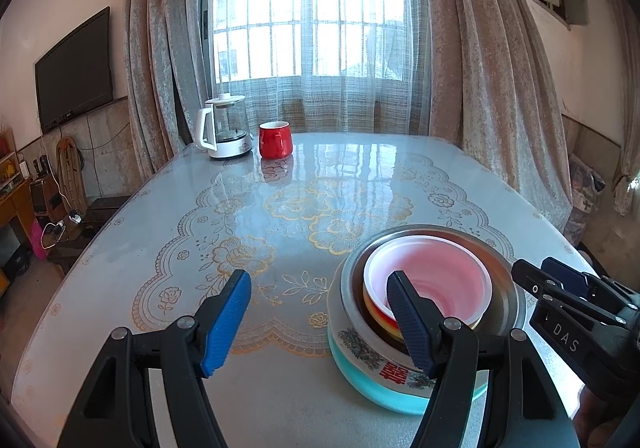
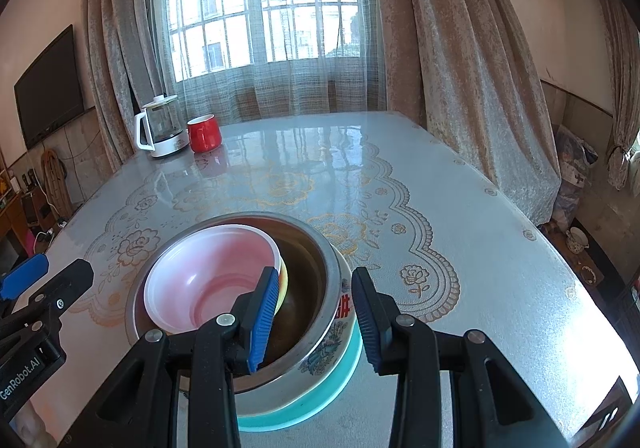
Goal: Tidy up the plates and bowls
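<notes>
We see the nested bowls (image 2: 248,312) well short of the kettle (image 2: 162,132). Our right gripper (image 2: 316,322) straddles their rim, narrow but unclamped; left gripper (image 1: 320,320) wide, empty. Closing off-centre could tip the stack.

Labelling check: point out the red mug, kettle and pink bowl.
Red mug (image 1: 274,140): left wrist view, front of body.
Kettle (image 1: 228,120): left wrist view, glass body.
Pink bowl (image 2: 208,280): right wrist view, inner wall.
</notes>
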Motion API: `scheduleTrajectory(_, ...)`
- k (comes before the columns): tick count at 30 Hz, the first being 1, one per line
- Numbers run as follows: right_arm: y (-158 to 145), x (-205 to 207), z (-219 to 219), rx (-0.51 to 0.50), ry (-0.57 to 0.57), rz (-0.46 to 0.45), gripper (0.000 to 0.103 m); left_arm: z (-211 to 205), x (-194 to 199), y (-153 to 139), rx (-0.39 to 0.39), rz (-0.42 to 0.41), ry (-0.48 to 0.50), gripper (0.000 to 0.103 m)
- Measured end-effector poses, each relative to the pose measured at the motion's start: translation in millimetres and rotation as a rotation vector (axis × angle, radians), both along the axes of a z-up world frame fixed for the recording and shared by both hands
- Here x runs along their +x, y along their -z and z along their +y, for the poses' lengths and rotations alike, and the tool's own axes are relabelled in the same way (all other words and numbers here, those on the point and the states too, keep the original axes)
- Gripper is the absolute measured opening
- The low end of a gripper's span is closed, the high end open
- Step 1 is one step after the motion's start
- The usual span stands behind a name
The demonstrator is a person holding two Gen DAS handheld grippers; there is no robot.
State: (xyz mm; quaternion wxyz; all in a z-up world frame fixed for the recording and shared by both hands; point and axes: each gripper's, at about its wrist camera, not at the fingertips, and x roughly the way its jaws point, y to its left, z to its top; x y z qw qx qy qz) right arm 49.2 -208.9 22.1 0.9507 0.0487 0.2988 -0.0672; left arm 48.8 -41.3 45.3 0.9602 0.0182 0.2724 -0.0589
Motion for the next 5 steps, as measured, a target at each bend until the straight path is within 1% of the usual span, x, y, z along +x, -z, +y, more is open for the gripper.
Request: scheduleTrajectory(5, -3.1, 2.3, -9.0, 0.004, 0.011, -0.015, 0.038, -0.5, 2.9, 0.9, -0.002, 0.005, 0.013, 0.071)
